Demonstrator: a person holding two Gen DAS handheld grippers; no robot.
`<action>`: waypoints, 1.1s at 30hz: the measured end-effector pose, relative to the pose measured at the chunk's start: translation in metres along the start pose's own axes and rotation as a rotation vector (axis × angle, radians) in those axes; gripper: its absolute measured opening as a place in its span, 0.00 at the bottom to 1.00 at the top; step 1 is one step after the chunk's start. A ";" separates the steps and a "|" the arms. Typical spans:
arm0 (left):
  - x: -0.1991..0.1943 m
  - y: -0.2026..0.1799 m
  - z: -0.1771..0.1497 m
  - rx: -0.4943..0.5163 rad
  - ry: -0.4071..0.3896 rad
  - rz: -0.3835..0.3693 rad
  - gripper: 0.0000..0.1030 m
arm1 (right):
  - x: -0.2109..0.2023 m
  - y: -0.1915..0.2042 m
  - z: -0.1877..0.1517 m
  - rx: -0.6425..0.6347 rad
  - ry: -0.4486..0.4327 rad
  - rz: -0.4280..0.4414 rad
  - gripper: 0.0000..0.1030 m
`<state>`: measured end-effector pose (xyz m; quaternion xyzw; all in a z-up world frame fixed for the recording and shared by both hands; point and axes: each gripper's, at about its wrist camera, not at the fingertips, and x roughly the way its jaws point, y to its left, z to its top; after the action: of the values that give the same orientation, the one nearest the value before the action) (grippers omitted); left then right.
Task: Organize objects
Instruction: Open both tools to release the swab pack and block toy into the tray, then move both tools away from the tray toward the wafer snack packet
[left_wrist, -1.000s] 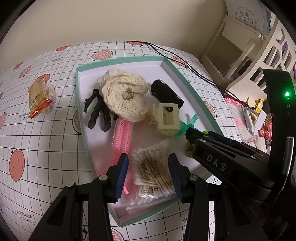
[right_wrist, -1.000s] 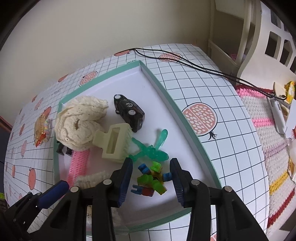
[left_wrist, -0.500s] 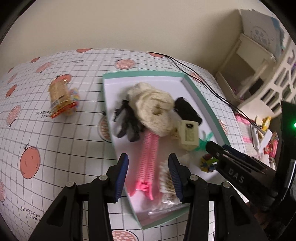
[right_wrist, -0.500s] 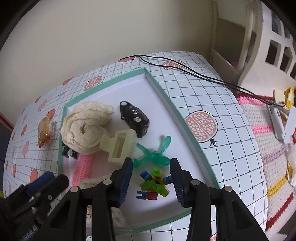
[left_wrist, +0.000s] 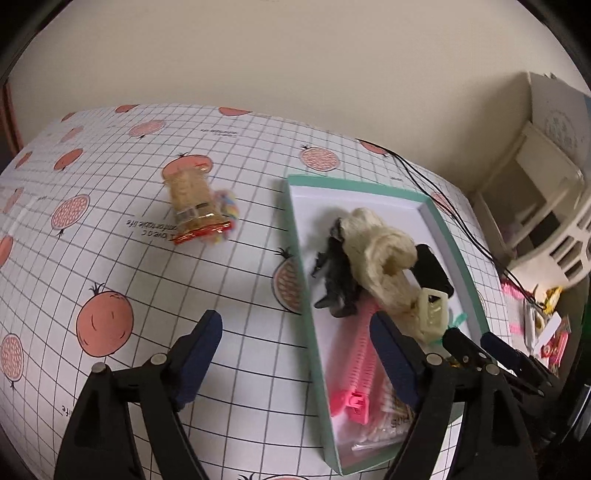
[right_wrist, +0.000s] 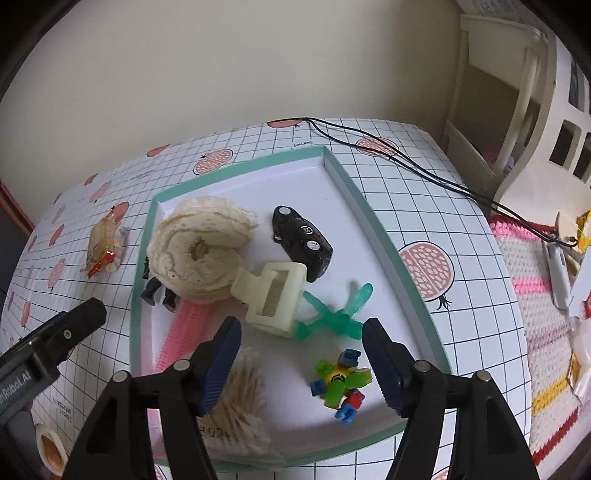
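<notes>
Far left on the tablecloth lies the snack packet (left_wrist: 197, 205), the last thing outside the tray (left_wrist: 300, 236). My left gripper (left_wrist: 295, 350), fingers spread and empty, must reach it next. My right gripper (right_wrist: 301, 363) hangs released over the tray's near end.

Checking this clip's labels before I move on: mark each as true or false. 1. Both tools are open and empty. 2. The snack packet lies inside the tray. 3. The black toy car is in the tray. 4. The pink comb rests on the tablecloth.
1. True: the left tool and right tool both gape, holding nothing.
2. False: the clear orange-edged snack packet lies on the grid-patterned tablecloth, outside the green-rimmed white tray.
3. True: the black toy car sits in the tray.
4. False: the pink toothed comb lies in the tray.
</notes>
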<state>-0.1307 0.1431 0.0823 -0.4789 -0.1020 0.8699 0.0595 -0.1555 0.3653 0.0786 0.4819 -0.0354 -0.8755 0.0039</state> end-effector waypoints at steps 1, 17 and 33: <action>0.001 0.002 0.000 -0.005 0.000 0.005 0.81 | 0.000 0.000 0.000 -0.001 -0.001 0.000 0.72; 0.003 0.021 0.002 -0.062 -0.012 0.058 1.00 | 0.001 0.013 0.000 -0.020 -0.024 0.031 1.00; -0.002 0.038 0.008 -0.103 -0.035 0.024 1.00 | -0.001 0.026 0.004 -0.030 -0.049 0.005 1.00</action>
<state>-0.1368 0.1042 0.0797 -0.4674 -0.1419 0.8723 0.0227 -0.1588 0.3398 0.0829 0.4600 -0.0233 -0.8875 0.0124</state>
